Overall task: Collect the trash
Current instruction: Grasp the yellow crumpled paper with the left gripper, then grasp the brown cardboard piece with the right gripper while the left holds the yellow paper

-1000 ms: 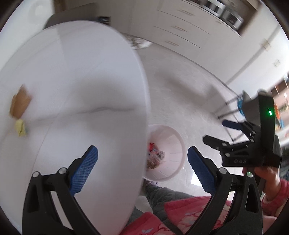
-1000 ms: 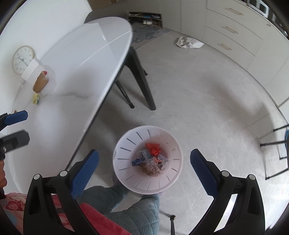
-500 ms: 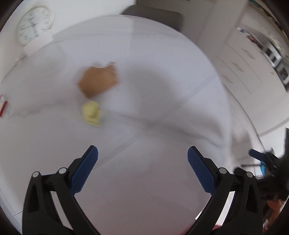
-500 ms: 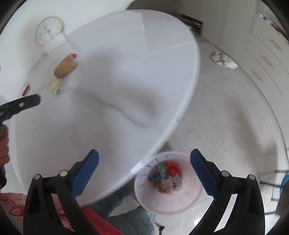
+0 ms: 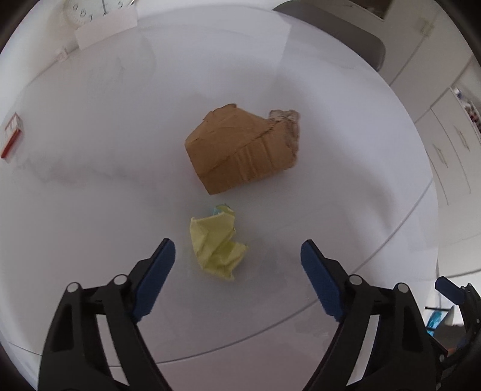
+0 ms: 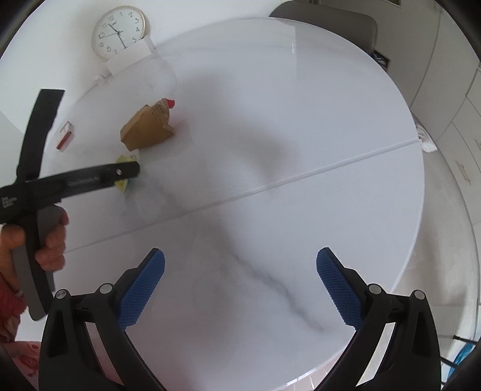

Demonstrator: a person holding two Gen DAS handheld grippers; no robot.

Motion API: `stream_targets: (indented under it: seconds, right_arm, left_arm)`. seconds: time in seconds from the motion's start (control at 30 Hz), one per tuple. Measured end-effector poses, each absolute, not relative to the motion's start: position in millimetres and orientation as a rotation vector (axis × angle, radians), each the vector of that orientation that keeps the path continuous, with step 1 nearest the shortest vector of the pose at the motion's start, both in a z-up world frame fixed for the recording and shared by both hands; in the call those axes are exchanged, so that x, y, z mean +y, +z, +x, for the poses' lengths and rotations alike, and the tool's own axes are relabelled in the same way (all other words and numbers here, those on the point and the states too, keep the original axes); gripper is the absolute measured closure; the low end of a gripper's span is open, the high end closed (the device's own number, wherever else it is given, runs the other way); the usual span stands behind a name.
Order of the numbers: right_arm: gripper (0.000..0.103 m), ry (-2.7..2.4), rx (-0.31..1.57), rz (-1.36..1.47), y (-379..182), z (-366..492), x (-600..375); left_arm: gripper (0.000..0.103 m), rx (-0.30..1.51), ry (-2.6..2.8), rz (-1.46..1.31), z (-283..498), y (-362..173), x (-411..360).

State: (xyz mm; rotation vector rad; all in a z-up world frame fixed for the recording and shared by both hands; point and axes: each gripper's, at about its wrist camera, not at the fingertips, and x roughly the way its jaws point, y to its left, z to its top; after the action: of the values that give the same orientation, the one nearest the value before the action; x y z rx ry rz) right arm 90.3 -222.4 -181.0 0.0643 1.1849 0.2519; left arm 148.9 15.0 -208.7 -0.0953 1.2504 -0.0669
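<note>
A crumpled yellow paper (image 5: 218, 242) lies on the white marble table (image 5: 90, 210). My left gripper (image 5: 236, 245) points down at it. The jaws are closing, with the paper between the tips nearer the left finger, and the pads do not touch it. A torn brown cardboard piece (image 5: 240, 150) sits just beyond. In the right wrist view the cardboard piece (image 6: 147, 130) and yellow paper (image 6: 121, 158) are far left, partly hidden by a left gripper finger (image 6: 126, 171). My right gripper (image 6: 240, 255) hangs open over bare table with nothing between its fingers.
A small red and white box (image 5: 10, 138) lies at the table's left side. A clock (image 6: 118, 31) and a white card lean at the wall. A grey chair (image 6: 324, 21) stands behind the table. A person's hand (image 6: 49, 237) holds the left gripper.
Both views swung from the floor and the white bin onto the tabletop; the bin has left view. The left gripper came down close over the yellow paper and its jaws narrowed.
</note>
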Motion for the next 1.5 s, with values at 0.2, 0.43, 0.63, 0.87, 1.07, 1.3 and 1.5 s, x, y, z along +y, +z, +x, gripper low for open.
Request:
stream_targets:
  seconds: [0.2, 0.43, 0.63, 0.87, 1.07, 1.3, 1.5]
  right_arm:
    - [0.003, 0.262, 1.197, 0.057, -182.6, 110.1, -220.4]
    - [0.003, 0.277, 1.208, 0.043, -185.6, 130.7, -215.3]
    - [0.003, 0.308, 1.213, 0.012, -184.4, 154.8, -197.8]
    - [0.003, 0.383, 1.217, -0.023, -181.0, 197.6, -150.3]
    - [0.003, 0.449, 1.226, -0.025, -184.3, 231.3, -94.6]
    - [0.003, 0.454, 1.254, -0.133, -202.2, 256.0, -39.2]
    - [0.003, 0.439, 1.280, -0.224, -223.2, 263.3, -18.2]
  left_arm:
    - [0.045, 1.281, -0.034, -0.136, 153.6, -220.2, 19.7]
    - [0.064, 1.284, -0.015, -0.131, 150.0, -219.8, 20.1]
    - [0.067, 1.287, -0.018, -0.126, 150.3, -216.8, 22.6]
    - [0.067, 1.265, -0.024, -0.127, 143.7, -202.2, 41.1]
    - [0.067, 1.254, 0.015, -0.175, 125.1, -187.4, 72.8]
    - [0.067, 1.236, 0.060, -0.235, 108.3, -186.8, 93.2]
    - [0.067, 1.237, 0.058, -0.259, 107.0, -187.9, 105.8]
